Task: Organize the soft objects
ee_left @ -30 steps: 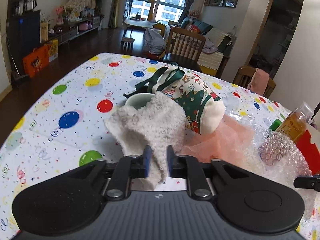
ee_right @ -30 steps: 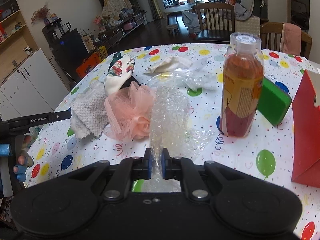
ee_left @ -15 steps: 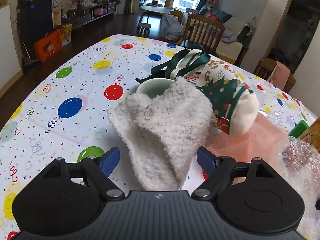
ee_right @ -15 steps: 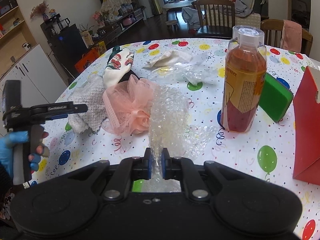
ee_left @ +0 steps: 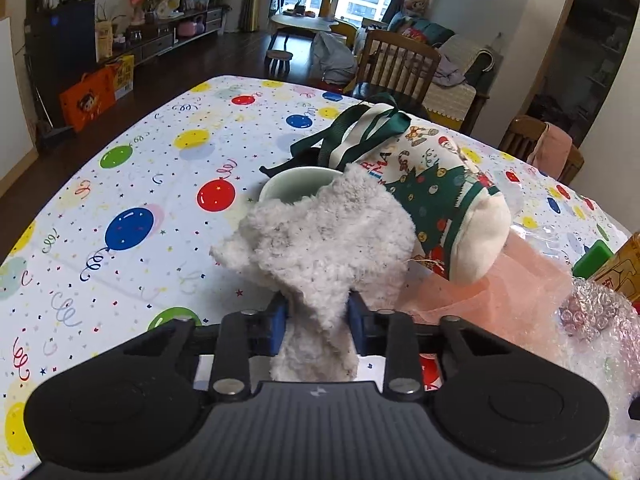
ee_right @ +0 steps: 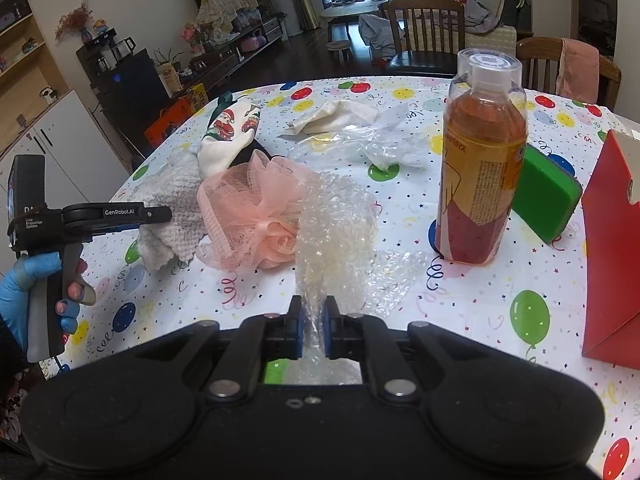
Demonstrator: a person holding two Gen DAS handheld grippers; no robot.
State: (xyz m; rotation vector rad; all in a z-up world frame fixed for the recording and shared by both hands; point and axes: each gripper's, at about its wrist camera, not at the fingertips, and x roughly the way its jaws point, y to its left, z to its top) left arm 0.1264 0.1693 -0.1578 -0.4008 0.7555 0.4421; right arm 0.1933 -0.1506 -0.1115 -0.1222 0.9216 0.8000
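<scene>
On the desk (ee_left: 120, 184) with the balloon-print cloth, the left tongs (ee_left: 318, 320) had just been closing and now pinched the near end of the fluffy grey-white towel (ee_left: 320, 240), which ran between both blue pads. The long axis of the towel went straight away from the tongs, and its far end lay over the rim of a white cup (ee_left: 296, 182). What was inside the cup could not be seen; it seemed to be empty. Just right of the towel leaned a Christmas-print fabric bag (ee_left: 440, 196), and a peach mesh bath puff (ee_left: 516, 292) touched the low end of the bag.

The right tongs (ee_right: 313, 330) were clenched on a strip of bubble wrap (ee_right: 336, 224), which stood up ahead of them, beside the puff. A bottle of orange drink (ee_right: 482, 160), a green sponge (ee_right: 546, 196) and a red paper bag (ee_right: 612, 248) stood further right. The left hand was clearly the nearer one to the towel, so a pull toward the person would probably slide it off the cup.
</scene>
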